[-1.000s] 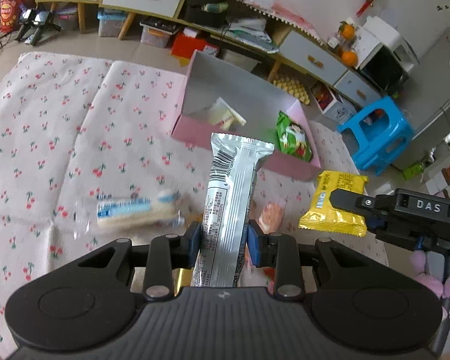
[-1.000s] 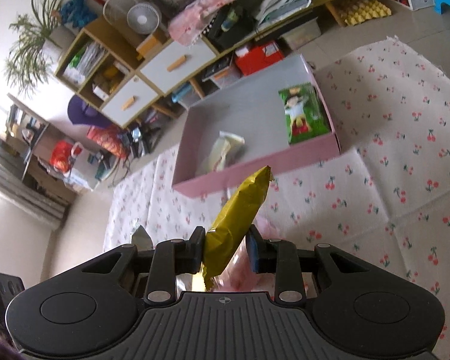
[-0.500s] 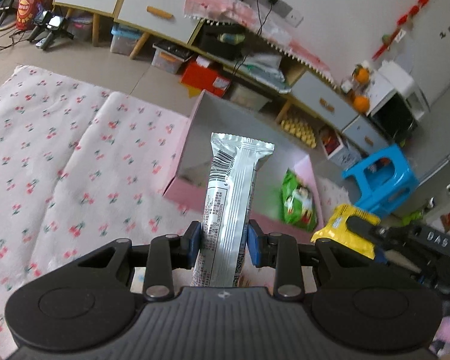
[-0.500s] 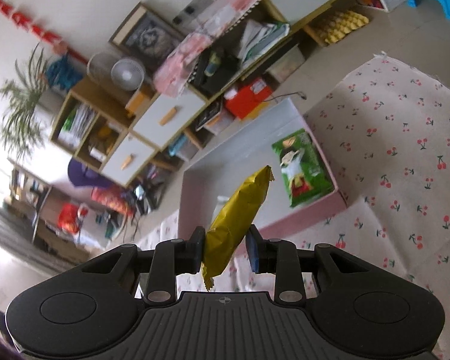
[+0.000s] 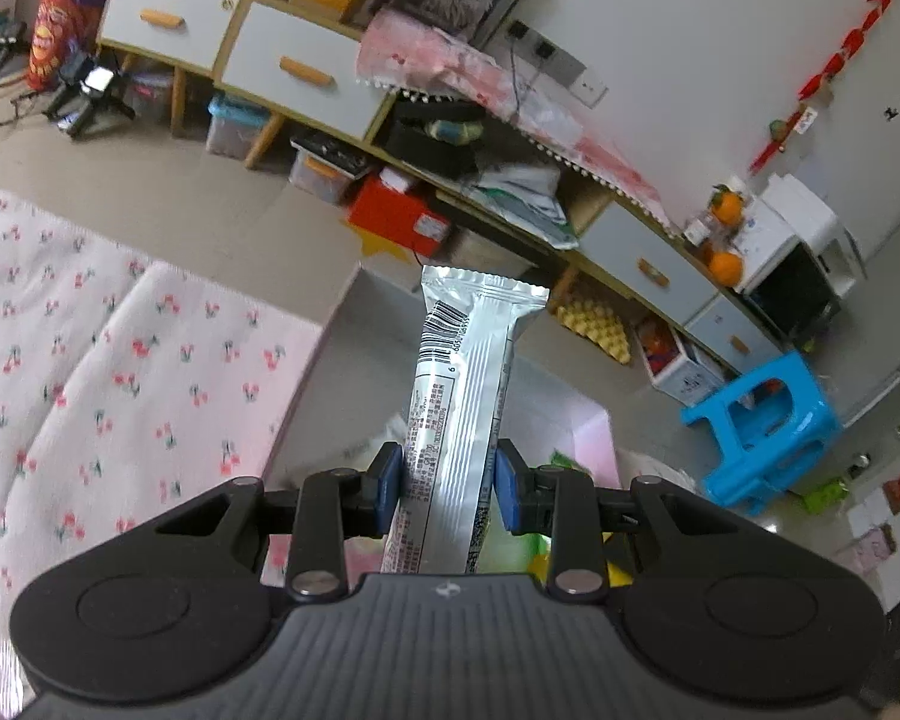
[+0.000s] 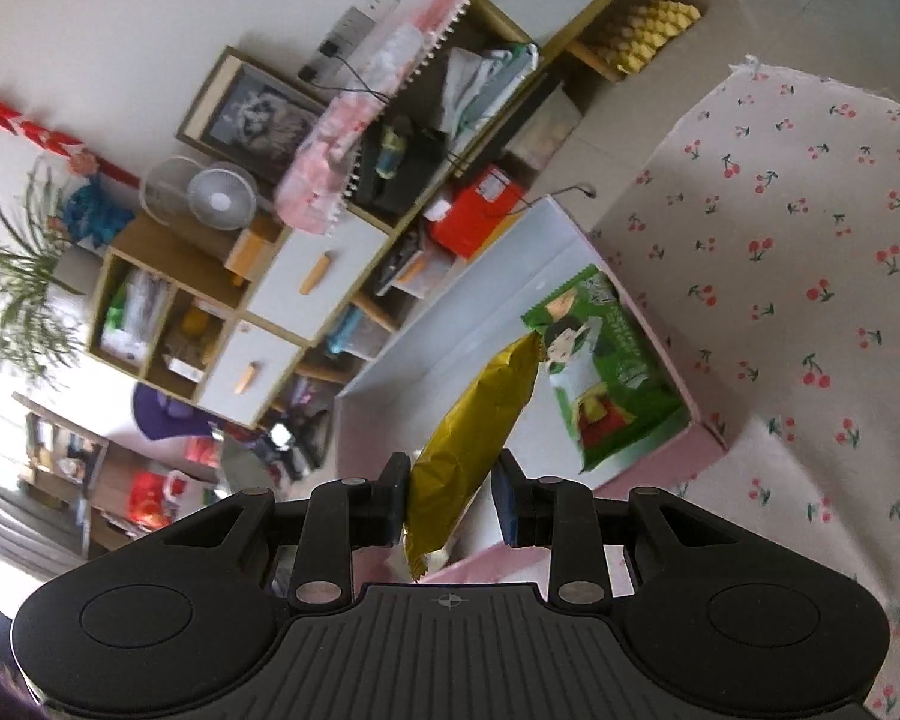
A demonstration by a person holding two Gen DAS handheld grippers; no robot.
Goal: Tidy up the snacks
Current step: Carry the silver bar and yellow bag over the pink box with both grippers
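Both snacks ride lengthwise, free ends forward, presumably so each can slide into the pink box [image 6: 648, 468] below. The left claw [image 5: 448, 483] is pinching a silver bar wrapper [image 5: 462, 396] near its lower end; it juts toward twelve o'clock over the box's grey floor. The right claw [image 6: 450, 495] is pressed on a yellow packet [image 6: 474, 438], which points at one o'clock toward a green packet [image 6: 606, 366] already lying inside. Counted: one silver, one yellow, one green. Something pale lies under the left claw, possibly a fourth snack. The cherry-print cloth [image 6: 810, 240] lies at three o'clock.
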